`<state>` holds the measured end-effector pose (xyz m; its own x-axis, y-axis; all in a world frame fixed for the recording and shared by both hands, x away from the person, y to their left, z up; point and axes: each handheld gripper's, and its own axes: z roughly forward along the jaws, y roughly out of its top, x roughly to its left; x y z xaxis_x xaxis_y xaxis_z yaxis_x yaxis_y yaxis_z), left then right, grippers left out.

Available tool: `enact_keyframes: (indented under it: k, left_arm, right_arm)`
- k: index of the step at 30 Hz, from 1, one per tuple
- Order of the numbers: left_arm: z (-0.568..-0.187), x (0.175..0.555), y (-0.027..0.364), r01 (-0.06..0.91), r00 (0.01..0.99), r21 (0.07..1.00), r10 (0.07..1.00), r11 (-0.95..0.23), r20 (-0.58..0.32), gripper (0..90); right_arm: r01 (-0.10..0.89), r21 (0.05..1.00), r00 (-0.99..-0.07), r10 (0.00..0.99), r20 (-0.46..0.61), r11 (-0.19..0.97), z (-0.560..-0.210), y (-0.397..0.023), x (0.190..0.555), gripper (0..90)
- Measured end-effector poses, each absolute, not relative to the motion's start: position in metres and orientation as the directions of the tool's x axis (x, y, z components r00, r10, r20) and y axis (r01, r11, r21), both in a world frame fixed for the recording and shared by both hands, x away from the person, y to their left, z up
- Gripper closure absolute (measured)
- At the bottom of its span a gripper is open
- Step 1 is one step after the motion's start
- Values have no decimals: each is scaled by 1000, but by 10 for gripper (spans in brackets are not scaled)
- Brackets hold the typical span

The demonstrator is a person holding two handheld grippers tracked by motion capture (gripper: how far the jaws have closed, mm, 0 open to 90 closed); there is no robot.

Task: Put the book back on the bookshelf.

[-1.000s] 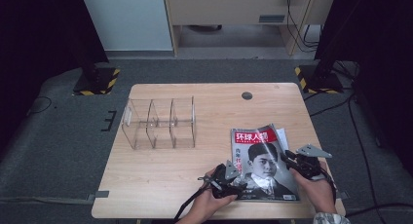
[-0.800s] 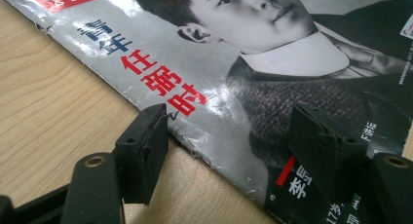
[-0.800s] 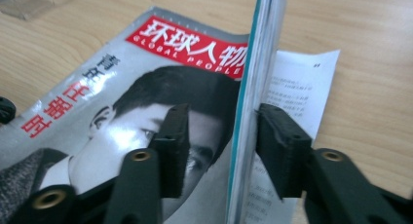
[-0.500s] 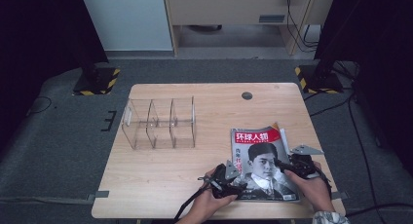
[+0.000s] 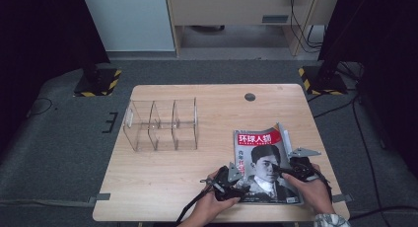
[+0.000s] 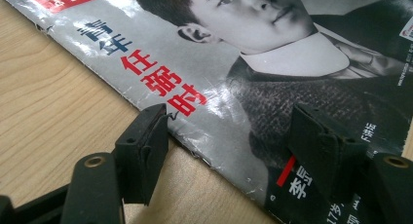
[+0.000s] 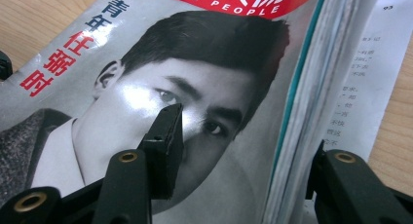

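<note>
magazine (image 5: 266, 163): lies flat at the table's (image 5: 162, 187) near right corner, cover up, right-hand pages fanned loose
left gripper (image 5: 230, 181): jaws apart, straddling the spine edge, not clamped
right gripper (image 5: 291, 170): jaws have just been opening, one on the cover, one past the fanned pages
advice: gather every loose page between the right jaws before closing, left steadying the spine
organizer (image 5: 160, 124): clear, well apart, likely the destination

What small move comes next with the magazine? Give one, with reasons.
Probably close the right gripper on the magazine: its jaws have just been opening and now straddle the fanned page edge without pinching it, while the left gripper stands open over the spine corner.
</note>
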<state>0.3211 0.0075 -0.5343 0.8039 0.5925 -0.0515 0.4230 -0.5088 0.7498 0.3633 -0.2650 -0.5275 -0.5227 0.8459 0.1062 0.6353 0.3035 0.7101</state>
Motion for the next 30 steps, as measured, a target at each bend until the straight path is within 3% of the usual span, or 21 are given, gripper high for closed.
enact_keyframes:
  k: [3,7,10,12,16,23,30]
  left_arm:
    - [-534,321,8,423,804,750,592,-509,-52,303]
    - [-534,323,8,429,805,750,590,-504,-64,294]
    - [-535,329,5,441,818,744,566,-501,-104,190]
    - [-535,332,6,440,826,744,551,-503,-116,106]
    - [-532,343,11,421,823,759,560,-497,-89,55]
    - [-515,374,23,445,767,809,629,-383,-124,76]
    - [-499,398,19,445,741,819,662,-361,-111,76]
  right_arm:
    - [635,716,-506,857,100,292,-525,-265,363,667]
    - [624,729,-505,857,102,281,-520,-265,362,791]
    - [602,751,-515,850,107,270,-517,-266,362,857]
    - [592,760,-520,848,105,269,-516,-266,362,867]
    - [568,784,-540,832,125,251,-511,-268,359,876]
    - [536,823,-567,803,183,191,-505,-273,354,878]
    - [495,856,-602,770,212,151,-499,-276,348,878]
